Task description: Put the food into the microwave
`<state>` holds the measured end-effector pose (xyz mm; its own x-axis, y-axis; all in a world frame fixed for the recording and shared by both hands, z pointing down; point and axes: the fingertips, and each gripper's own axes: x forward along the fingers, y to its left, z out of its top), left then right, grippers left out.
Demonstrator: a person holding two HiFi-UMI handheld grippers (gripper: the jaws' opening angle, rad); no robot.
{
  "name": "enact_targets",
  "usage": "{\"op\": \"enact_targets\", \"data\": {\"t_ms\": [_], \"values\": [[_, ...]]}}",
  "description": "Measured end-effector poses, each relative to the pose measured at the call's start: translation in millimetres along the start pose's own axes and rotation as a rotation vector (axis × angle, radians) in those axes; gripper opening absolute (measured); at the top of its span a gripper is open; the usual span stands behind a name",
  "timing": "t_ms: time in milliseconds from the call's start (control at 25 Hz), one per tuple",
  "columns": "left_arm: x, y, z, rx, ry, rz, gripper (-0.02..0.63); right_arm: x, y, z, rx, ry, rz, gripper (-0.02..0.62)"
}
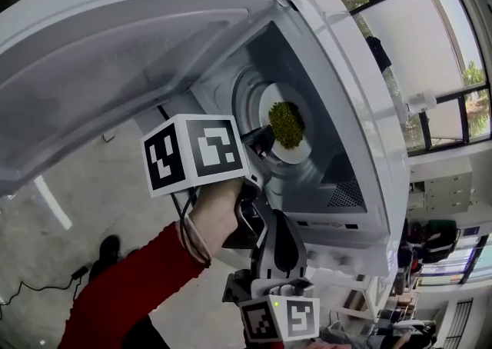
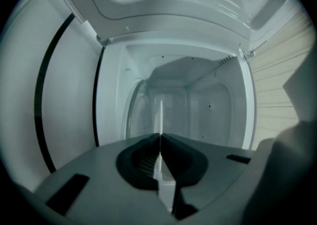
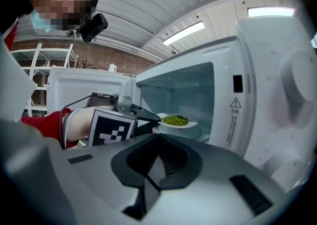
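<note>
A white plate (image 1: 301, 149) with a heap of green food (image 1: 286, 124) is inside the open microwave (image 1: 369, 186). My left gripper (image 1: 261, 141) reaches into the cavity and is shut on the plate's near rim. In the left gripper view the plate (image 2: 160, 120) shows edge-on as a thin white line pinched between the closed jaws. The right gripper view shows the plate (image 3: 184, 125) and food (image 3: 175, 119) just inside the opening, with the left gripper (image 3: 154, 120) on its edge. My right gripper (image 1: 278, 218) hangs below, outside the microwave, shut with nothing in it.
The microwave door (image 1: 115, 48) is swung wide open to the left, above my left arm's red sleeve (image 1: 123, 286). The control panel with its knobs (image 3: 292, 85) lies right of the opening. A round glass turntable (image 1: 247, 101) lies in the cavity.
</note>
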<state>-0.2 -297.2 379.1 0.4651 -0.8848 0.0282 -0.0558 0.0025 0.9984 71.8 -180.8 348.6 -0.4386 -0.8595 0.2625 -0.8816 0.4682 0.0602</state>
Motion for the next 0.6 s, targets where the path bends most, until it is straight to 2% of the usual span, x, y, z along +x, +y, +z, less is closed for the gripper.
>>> {"op": "enact_targets", "data": {"t_ms": [320, 600], "values": [[7.3, -1.1, -2.3, 0.017, 0.000, 0.022, 0.017, 13.9, -6.8, 4.9, 0.008, 0.014, -0.014, 0.014], [9.2, -1.5, 3.7, 0.052, -0.009, 0.053, 0.018, 26.4, -12.5, 1.0, 0.066, 0.046, -0.011, 0.014]]}}
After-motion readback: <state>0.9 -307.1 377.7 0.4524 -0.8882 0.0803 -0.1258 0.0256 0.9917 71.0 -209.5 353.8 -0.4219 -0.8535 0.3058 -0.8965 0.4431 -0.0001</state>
